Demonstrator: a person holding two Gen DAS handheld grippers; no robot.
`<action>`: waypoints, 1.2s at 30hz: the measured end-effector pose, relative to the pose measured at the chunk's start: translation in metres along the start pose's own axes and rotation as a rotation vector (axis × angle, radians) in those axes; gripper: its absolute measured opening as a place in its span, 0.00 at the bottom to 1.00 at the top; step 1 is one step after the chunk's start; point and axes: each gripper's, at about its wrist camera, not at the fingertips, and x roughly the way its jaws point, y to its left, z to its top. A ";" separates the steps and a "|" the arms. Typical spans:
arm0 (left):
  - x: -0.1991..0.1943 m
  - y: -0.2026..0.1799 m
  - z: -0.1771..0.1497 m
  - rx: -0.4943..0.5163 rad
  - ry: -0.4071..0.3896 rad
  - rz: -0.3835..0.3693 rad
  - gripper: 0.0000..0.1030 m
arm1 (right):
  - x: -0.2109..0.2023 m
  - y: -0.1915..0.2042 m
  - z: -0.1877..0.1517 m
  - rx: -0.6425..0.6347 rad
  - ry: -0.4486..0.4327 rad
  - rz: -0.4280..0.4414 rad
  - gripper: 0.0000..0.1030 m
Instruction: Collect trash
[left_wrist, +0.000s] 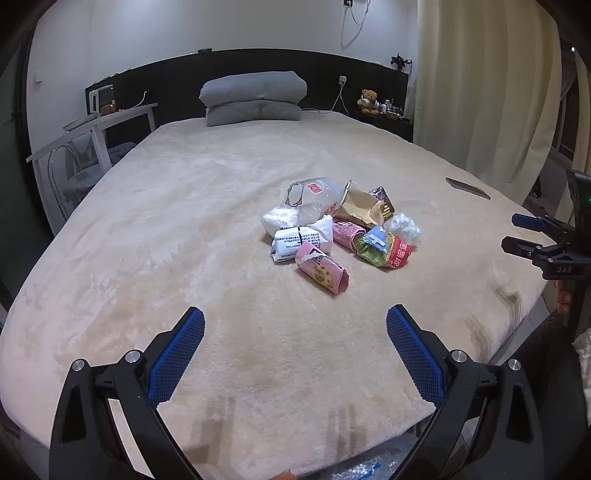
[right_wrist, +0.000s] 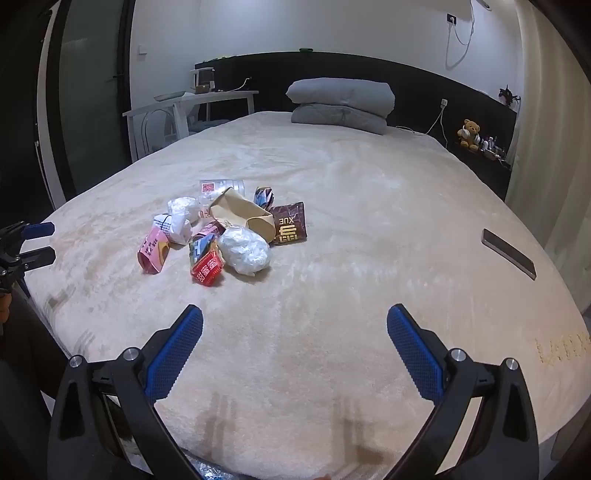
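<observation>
- Left wrist view: the left gripper (left_wrist: 295, 325) fills the bottom of the frame, its blue-padded fingers (left_wrist: 177, 354) spread wide apart with nothing between them, above the cream blanket (left_wrist: 184, 221) of the bed.
- The trash pile (left_wrist: 340, 229) sits just right of centre, well ahead of the fingertips. A pink wrapper (left_wrist: 323, 273) lies nearest, a white printed packet (left_wrist: 301, 240) just left of it, and a crushed clear plastic bottle (left_wrist: 314, 197) and a torn brown paper bag (left_wrist: 360, 206) at the back.
- The right gripper (left_wrist: 517, 234) enters at the right edge, its fingers parted and empty.
- A dark phone (left_wrist: 467, 187) lies at the upper right of the blanket; folded grey bedding (left_wrist: 255, 98) sits at top centre against the headboard.
- Right wrist view: the right gripper (right_wrist: 295, 325) is at the bottom, fingers held wide apart and empty.
- The trash pile (right_wrist: 221, 229) lies left of centre, with a crumpled clear plastic wad (right_wrist: 243, 251) and a red packet (right_wrist: 207, 273) nearest, and a brown wrapper (right_wrist: 290, 223) on its right side.
- The left gripper (right_wrist: 44, 242) shows at the left edge, fingers apart.
- The phone (right_wrist: 509, 253) rests at the right, well apart from the pile.
</observation>
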 end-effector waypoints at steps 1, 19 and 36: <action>0.000 0.000 0.000 -0.001 0.001 0.000 0.94 | 0.001 0.001 0.000 0.000 0.003 0.001 0.96; 0.000 -0.001 -0.001 0.003 0.008 -0.006 0.94 | 0.005 0.000 -0.003 -0.003 0.019 0.010 0.96; 0.000 -0.001 -0.003 0.010 0.013 -0.002 0.94 | 0.005 0.001 -0.002 -0.003 0.020 0.010 0.96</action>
